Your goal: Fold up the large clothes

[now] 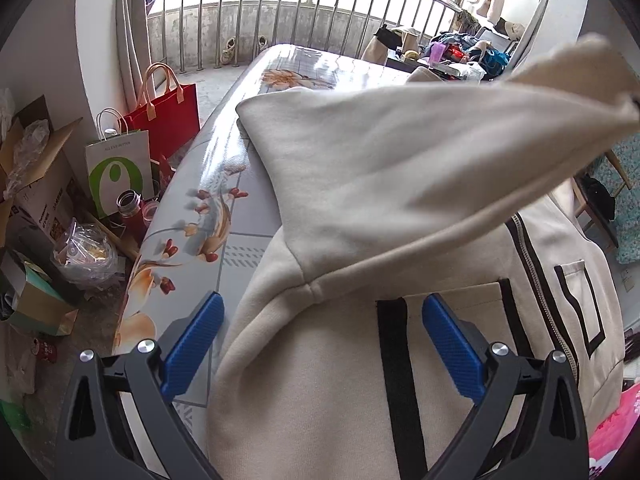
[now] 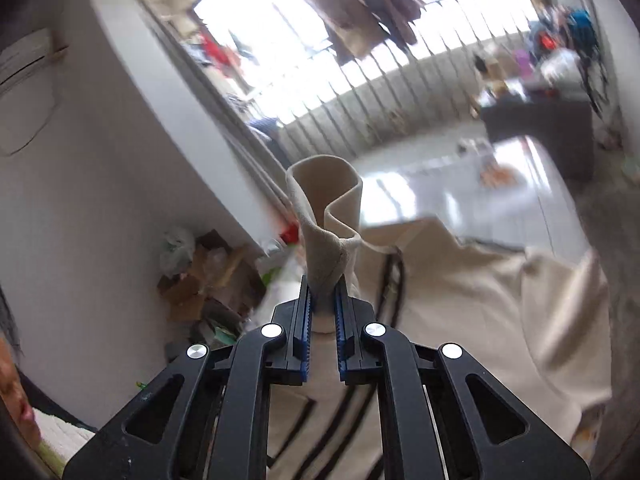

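A cream zip-up jacket [image 1: 340, 360] with black stripes lies on a floral-covered table [image 1: 192, 216]. Its sleeve [image 1: 400, 152] is lifted and stretched up toward the right edge of the left wrist view. My left gripper [image 1: 322, 308] is open and empty, its blue fingers hovering over the jacket's shoulder seam. My right gripper [image 2: 323, 288] is shut on the sleeve cuff [image 2: 326, 216], holding it up above the jacket body [image 2: 460, 300]. The right wrist view is blurred.
Left of the table on the floor stand a red bag [image 1: 164, 112], a white and green paper bag [image 1: 118, 172], bottles [image 1: 130, 210] and cardboard boxes [image 1: 36, 184]. A railing [image 1: 280, 16] runs behind. A cluttered dark table [image 1: 452, 56] stands far right.
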Available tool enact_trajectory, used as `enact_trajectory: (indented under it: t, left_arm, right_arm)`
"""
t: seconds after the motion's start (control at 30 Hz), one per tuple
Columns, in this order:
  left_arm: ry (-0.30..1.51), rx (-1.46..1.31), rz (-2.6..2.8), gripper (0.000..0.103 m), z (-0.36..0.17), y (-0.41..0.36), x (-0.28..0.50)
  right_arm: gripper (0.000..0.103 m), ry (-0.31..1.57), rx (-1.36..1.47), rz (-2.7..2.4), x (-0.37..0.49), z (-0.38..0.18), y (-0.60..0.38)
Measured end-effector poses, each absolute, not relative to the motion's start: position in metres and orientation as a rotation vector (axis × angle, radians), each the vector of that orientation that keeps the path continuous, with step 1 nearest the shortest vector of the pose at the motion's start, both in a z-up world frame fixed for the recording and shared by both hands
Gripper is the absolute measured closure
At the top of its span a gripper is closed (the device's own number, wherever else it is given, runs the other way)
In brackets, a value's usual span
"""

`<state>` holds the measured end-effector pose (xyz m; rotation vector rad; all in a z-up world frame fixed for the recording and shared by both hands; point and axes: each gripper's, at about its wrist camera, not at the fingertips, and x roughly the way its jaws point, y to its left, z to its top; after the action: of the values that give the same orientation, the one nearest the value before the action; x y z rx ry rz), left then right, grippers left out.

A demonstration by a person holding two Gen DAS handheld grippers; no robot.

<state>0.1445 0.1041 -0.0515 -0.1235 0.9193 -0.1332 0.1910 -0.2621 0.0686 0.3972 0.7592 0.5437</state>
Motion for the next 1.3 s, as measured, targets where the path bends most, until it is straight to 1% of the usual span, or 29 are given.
enact_trajectory:
  t: [0.03,0.1,0.13,0.17,0.2,0.27,0.3,0.37,0.47,0.53,0.6,0.7,0.73,0.77,0.8,0.83,0.87,0.93,1.03,1.1,1.17,1.23,1.3]
  left_arm:
    - [0.92,-0.118,-0.131,0.006,-0.052,0.103,0.145]
    - [0.921,-0.112,-0.13,0.006,-0.052,0.102,0.144]
    - [0.921,-0.113,-0.131,0.006,-0.052,0.102,0.144]
    - [0.921,-0.115,-0.133,0.006,-0.052,0.102,0.144]
    - [0.921,-0.118,-0.135,0.006,-0.052,0.102,0.144]
    - [0.918,-0.126,-0.137,0.006,-0.052,0.103,0.144]
    - [0.915,-0.128,-0.138,0.006,-0.052,0.103,0.143]
    - [0.908,-0.136,-0.141,0.006,-0.052,0.105,0.143]
    - [0.903,-0.174,-0.143,0.006,-0.048,0.111,0.141]
    - [0.88,-0.201,-0.152,0.009,-0.041,0.115,0.137]
    - [0.834,-0.183,-0.157,0.011,-0.029,0.116,0.13]
    - [0.777,-0.126,-0.164,0.018,-0.014,0.112,0.127]
    - [0.771,-0.111,-0.166,0.021,-0.011,0.111,0.128]
    - [0.772,-0.102,-0.169,0.025,-0.011,0.11,0.13]
    - [0.778,-0.097,-0.175,0.032,-0.011,0.108,0.133]
    - [0.788,-0.096,-0.184,0.04,-0.014,0.107,0.138]
    - [0.802,-0.099,-0.192,0.044,-0.017,0.106,0.142]
    - [0.845,-0.108,-0.209,0.062,-0.027,0.104,0.15]
    - [0.894,-0.083,-0.18,0.07,-0.041,0.1,0.157]
    - [0.9,-0.1,-0.175,0.071,-0.043,0.103,0.158]
    - [0.902,-0.122,-0.168,0.071,-0.044,0.107,0.158]
    - [0.898,-0.147,-0.172,0.071,-0.045,0.111,0.157]
    - [0.896,-0.153,-0.171,0.071,-0.045,0.113,0.157]
  right_arm:
    - [0.091,0.86,0.418,0.473,0.195,0.035,-0.273]
    - [0.09,1.069,0.425,0.312,0.201,-0.018,-0.298]
    - [0.087,1.133,0.431,0.25,0.201,-0.035,-0.309]
    - [0.081,1.147,0.459,0.231,0.198,-0.044,-0.32]
    - [0.076,1.123,0.483,0.211,0.194,-0.043,-0.328]
    - [0.056,1.044,0.47,0.169,0.19,-0.029,-0.337]
    - [0.055,1.006,0.458,0.176,0.19,-0.02,-0.337]
    - [0.054,0.991,0.424,0.185,0.198,-0.012,-0.334]
    - [0.055,1.053,0.371,0.195,0.224,-0.026,-0.312]
    - [0.055,1.108,0.321,0.185,0.247,-0.028,-0.305]
    - [0.056,1.15,0.265,0.173,0.264,-0.042,-0.295]
    - [0.061,1.162,0.156,0.154,0.277,-0.053,-0.281]
    - [0.069,1.158,0.117,0.159,0.278,-0.053,-0.275]
    - [0.074,1.161,0.078,0.158,0.279,-0.054,-0.27]
    - [0.079,1.152,0.035,0.144,0.277,-0.054,-0.266]
    - [0.092,1.14,-0.01,0.135,0.275,-0.053,-0.263]
    - [0.101,1.131,-0.045,0.131,0.274,-0.051,-0.26]
    - [0.102,1.105,-0.063,0.121,0.273,-0.041,-0.259]
    - [0.102,0.954,-0.073,0.116,0.269,-0.001,-0.258]
    - [0.102,0.857,-0.083,0.106,0.271,0.02,-0.253]
    - [0.102,0.807,-0.089,0.093,0.275,0.027,-0.251]
    - [0.102,0.808,-0.12,0.062,0.285,0.015,-0.247]
    - [0.102,0.873,-0.137,0.039,0.294,-0.013,-0.25]
